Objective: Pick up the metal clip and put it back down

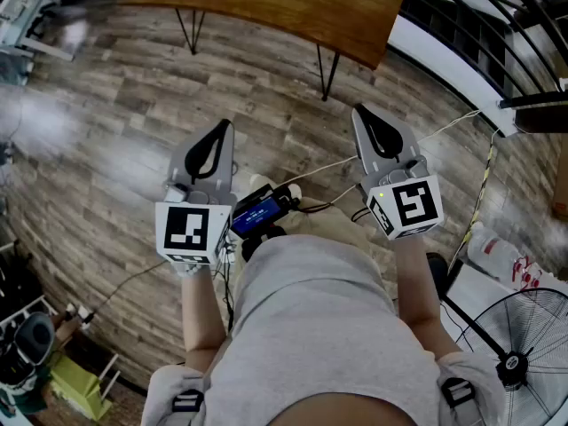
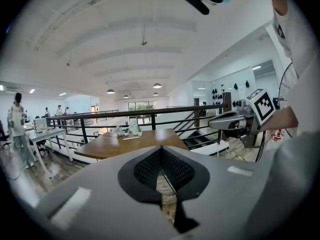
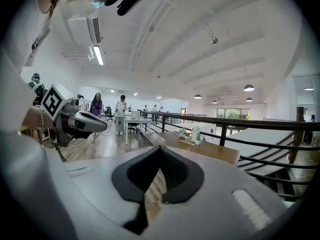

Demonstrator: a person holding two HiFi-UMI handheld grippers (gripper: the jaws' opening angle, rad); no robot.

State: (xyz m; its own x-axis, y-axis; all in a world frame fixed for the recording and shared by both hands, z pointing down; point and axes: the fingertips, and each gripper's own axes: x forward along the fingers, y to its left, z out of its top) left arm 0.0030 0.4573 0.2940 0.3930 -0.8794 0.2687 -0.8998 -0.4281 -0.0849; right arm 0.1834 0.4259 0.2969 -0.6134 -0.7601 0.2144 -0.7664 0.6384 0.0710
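Observation:
No metal clip shows in any view. In the head view my left gripper (image 1: 224, 124) and right gripper (image 1: 358, 111) are held side by side at waist height over the wood-plank floor (image 1: 115, 131), both pointing toward a wooden table (image 1: 293, 7). Each is shut with nothing between its jaws. In the left gripper view the jaws (image 2: 161, 149) meet in front of the wooden table (image 2: 130, 143), with the right gripper (image 2: 220, 121) off to the right. In the right gripper view the jaws (image 3: 160, 149) are likewise together, and the left gripper (image 3: 97, 125) shows at the left.
A black railing (image 1: 497, 16) runs behind the table at the right. A standing fan (image 1: 524, 353) and cables (image 1: 461, 122) lie on the floor to the right. A small device with a blue screen (image 1: 262, 211) hangs at my waist. People stand at distant desks (image 3: 120, 115).

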